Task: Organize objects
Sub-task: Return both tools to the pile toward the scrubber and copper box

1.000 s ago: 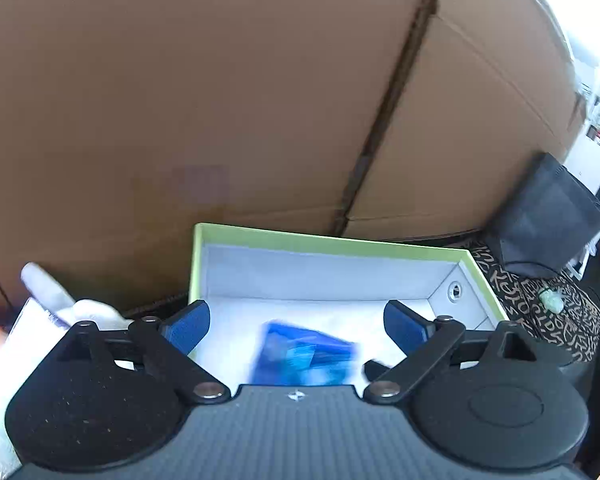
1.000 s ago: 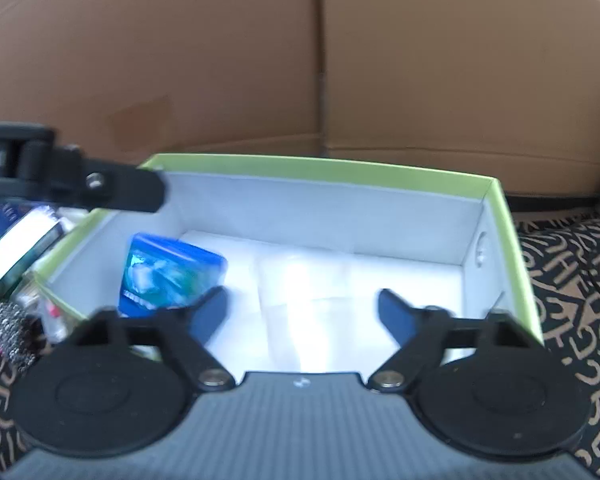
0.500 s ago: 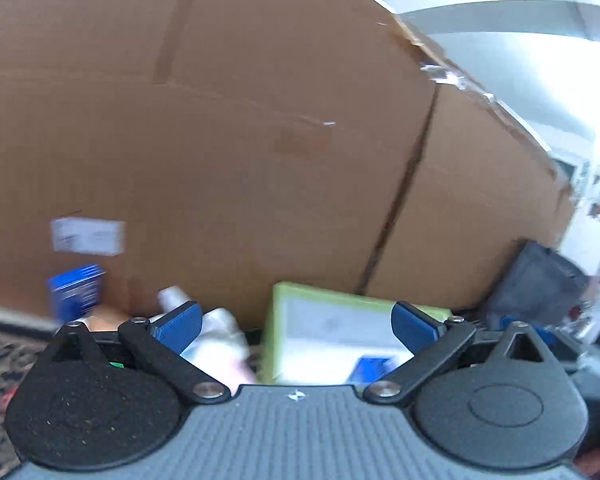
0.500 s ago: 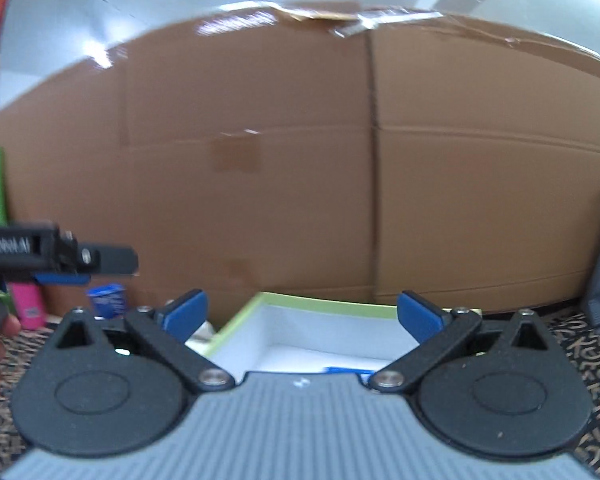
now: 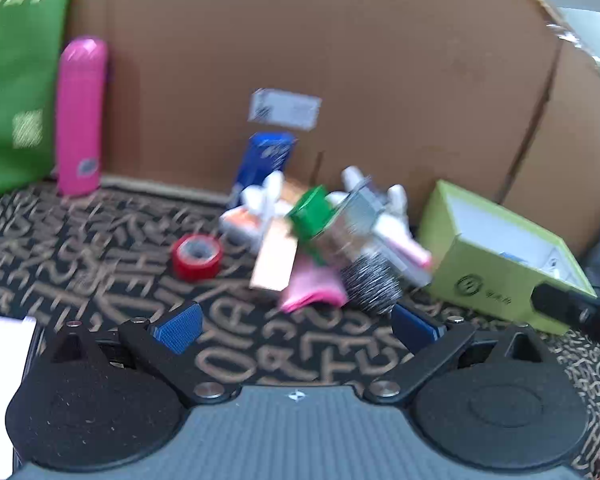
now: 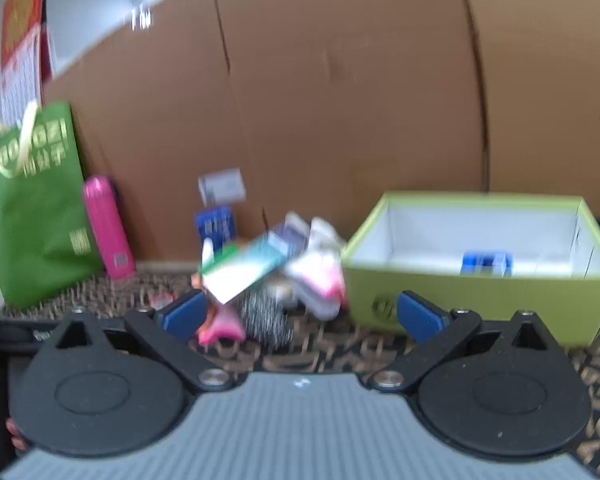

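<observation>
Both views are smeared by motion, so small details in the pile are a guess at best. The left gripper (image 5: 296, 326) hangs with its jaws spread wide and nothing between them, low over the patterned mat (image 5: 100, 248); the right gripper (image 6: 300, 316) is likewise wide open and empty. The clutter pile (image 5: 324, 236) sits at the centre of the left view, against the cardboard wall (image 5: 340, 60), just left of the green box (image 6: 480, 296). 1 blue packet (image 6: 486, 264) already lies inside the box, toward its right end. The pile looks like light cartons and soft pouches: a green-and-white carton (image 6: 240, 272) lies tilted on top and should be stiff enough to pinch across its narrow faces, though thin card may dent. The steel scourer (image 5: 374, 280) at the front is springy and light; a grip through its middle should hold. The red tape roll (image 5: 198, 257), apart at the left, is rigid and best taken across its wall. The pink bottle (image 5: 80, 116) stands upright in the upper left, smooth and probably slippery, so hold it at mid-body.
</observation>
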Available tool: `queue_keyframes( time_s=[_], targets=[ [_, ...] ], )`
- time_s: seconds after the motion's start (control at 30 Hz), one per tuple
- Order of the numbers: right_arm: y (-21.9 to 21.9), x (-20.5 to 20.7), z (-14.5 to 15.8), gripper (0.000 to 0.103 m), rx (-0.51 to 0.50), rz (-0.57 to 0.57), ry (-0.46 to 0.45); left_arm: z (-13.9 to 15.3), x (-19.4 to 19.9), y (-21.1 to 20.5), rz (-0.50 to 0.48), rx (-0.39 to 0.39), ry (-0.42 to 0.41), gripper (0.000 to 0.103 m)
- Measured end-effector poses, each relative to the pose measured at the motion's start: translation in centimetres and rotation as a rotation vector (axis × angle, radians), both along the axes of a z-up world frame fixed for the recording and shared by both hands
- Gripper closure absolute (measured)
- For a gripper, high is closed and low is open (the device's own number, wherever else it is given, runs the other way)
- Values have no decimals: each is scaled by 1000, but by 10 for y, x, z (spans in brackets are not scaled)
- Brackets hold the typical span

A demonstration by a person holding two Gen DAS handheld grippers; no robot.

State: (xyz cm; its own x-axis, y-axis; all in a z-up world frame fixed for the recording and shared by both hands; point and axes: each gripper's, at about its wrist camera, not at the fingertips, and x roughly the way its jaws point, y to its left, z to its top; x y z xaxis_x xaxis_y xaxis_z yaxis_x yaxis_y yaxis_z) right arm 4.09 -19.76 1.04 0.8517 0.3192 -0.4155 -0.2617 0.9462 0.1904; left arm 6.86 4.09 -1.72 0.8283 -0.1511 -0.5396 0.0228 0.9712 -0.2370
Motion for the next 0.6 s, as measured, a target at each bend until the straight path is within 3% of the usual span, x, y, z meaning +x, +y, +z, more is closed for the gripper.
queue_keyframes(
  time_s=[0.27,0.37,0.4,0.53,0.6],
  targets=[
    [32,37,-35,0,-54,23,241,-22,34,23,60,54,62,0],
    [48,51,-41,0,-145,-37,277,-26,51,25,49,47,71,0],
    [52,52,-41,0,-177,-31,248,-26,57,24,35,46,68,0],
    [59,37,-46,0,-268,35,-49,-26,74,20,-16,40,62,0],
    [64,47,-54,3,-350,83,-9,-26,85,16,-44,44,57,3]
  ],
)
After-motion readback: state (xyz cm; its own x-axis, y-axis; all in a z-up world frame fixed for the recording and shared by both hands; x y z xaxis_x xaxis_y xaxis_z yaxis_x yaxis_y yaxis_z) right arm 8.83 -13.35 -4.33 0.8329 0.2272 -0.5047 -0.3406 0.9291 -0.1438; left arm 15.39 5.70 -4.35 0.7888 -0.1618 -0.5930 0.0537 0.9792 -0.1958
